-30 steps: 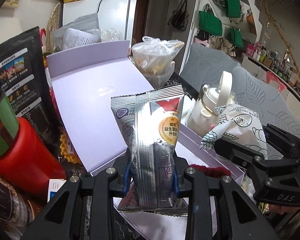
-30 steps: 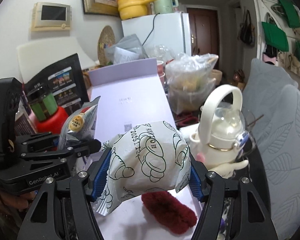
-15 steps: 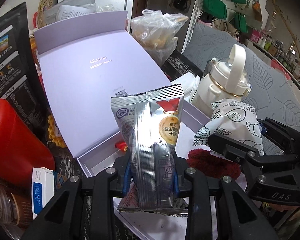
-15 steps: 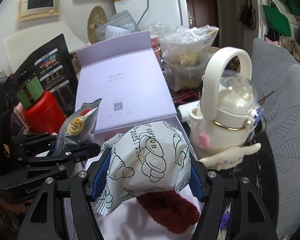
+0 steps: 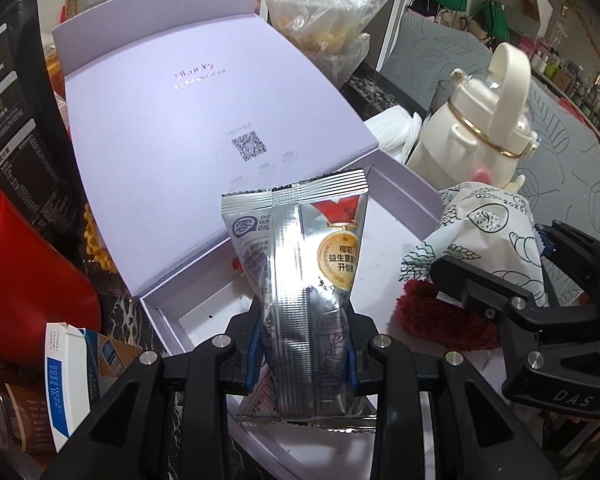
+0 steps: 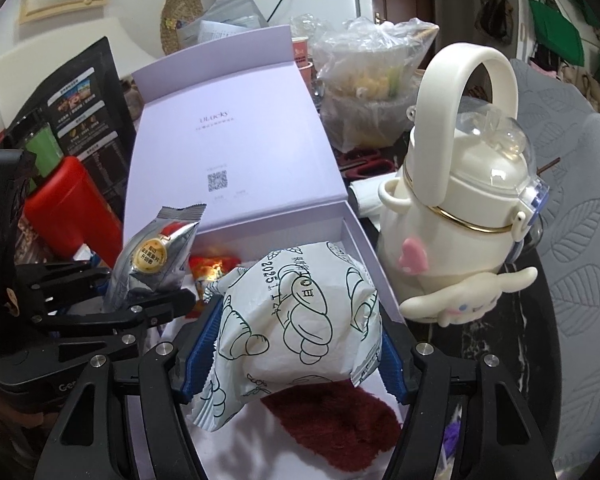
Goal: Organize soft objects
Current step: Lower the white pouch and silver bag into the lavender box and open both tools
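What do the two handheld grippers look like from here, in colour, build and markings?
Both are black plastic with silver screw heads along angular, open-framed finger arms. The left gripper and right gripper carry ribbed blue pads inside the fingertips. Pale lettering marks the bodies: "DAS" on the right one's side, a partly hidden "Ge..." on the left one's.

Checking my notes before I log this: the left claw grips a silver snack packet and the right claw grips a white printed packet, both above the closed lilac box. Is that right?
Not quite: the lilac box is open, its lid folded back, as the right wrist view shows. The left claw does grip the silver snack packet, and the right claw the white printed packet, both above it.
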`<state>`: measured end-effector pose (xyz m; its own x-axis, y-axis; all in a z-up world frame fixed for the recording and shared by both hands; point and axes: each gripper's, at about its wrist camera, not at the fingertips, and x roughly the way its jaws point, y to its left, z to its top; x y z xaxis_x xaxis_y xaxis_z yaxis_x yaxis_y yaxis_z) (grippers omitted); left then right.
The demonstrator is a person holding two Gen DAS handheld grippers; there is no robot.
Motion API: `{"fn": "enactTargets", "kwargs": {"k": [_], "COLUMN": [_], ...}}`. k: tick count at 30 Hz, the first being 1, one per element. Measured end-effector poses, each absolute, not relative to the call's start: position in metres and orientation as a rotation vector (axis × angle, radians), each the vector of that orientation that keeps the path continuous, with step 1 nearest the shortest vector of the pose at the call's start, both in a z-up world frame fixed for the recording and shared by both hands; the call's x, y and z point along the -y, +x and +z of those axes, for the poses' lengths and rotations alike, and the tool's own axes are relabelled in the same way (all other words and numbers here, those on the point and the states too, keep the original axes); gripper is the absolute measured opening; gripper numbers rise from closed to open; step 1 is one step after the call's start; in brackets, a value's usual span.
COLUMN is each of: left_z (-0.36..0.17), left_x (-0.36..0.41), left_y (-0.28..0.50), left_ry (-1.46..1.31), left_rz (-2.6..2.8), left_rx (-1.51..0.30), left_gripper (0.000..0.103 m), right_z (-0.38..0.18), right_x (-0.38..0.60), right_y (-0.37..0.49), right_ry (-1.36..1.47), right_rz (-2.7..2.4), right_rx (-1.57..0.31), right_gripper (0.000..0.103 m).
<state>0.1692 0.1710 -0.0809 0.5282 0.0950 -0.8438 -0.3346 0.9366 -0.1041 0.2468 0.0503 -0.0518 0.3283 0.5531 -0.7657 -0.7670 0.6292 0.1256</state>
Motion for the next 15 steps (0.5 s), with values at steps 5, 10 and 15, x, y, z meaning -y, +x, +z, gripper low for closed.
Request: {"fn": "enactTargets", "kwargs": {"k": [5,10,15], "left_z": [-0.086,-0.092,-0.095], "left_x": [-0.171,-0.174,-0.172], "left_y": [0.176,0.183,0.193], "left_ry": [-0.262,-0.272,-0.255], "left_rz": [0.273,0.3,0.323], "left_rx": [-1.002,-1.037,-1.067], "left_gripper": [0.031,0.031,0.044], "right_z": [-0.062,-0.069,-0.071], "right_x": [-0.055,-0.059,-0.06], "right_y": [0.25,0.254,0.254], "right_ry": [-0.314,-0.319,-0.331], "right_rz": [0.846,0.841,0.837], "right_rx": [-0.901,-0.929,-0.934], "right_gripper": [0.069,0.072,0.076]}}
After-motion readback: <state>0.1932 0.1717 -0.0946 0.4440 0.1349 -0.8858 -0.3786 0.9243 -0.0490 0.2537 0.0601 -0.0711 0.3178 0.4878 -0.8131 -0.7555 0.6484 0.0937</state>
